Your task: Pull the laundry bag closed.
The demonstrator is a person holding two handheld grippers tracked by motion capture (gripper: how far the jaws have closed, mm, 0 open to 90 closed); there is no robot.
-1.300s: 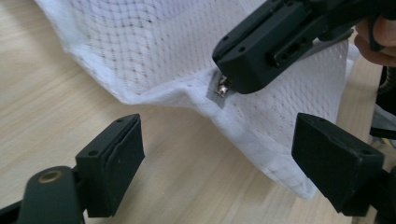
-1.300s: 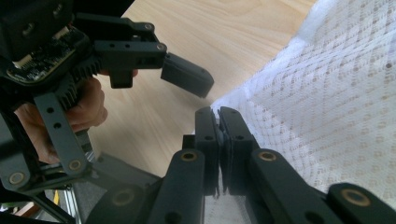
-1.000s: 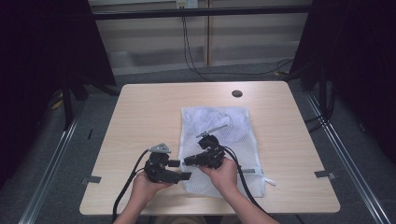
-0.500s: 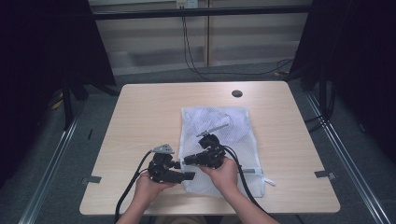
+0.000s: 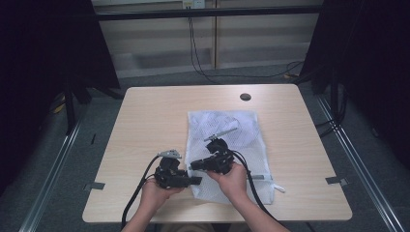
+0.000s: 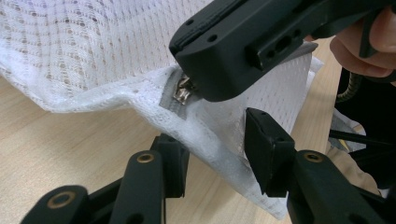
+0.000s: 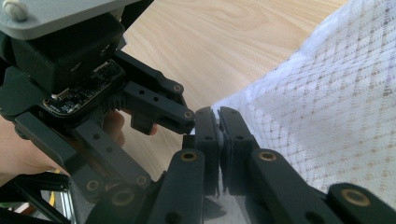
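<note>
From my remote seat, light wood table [image 5: 159,116] with round grommet hole [image 5: 245,96] near its far edge, grey carpet floor [image 5: 87,145], pale panelled back wall [image 5: 154,43] with hanging cables [image 5: 193,48], black curtains [image 5: 43,58] on both sides

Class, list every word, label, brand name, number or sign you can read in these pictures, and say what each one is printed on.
None can be read.
White mesh bag: no print or label on it.
Zip pull on the bag's grey zip: bare metal, no lettering legible.
Circuit board on the left claw: any marks are too small to read.
Right claw: plain black, no text.
Table: plain wood grain.
</note>
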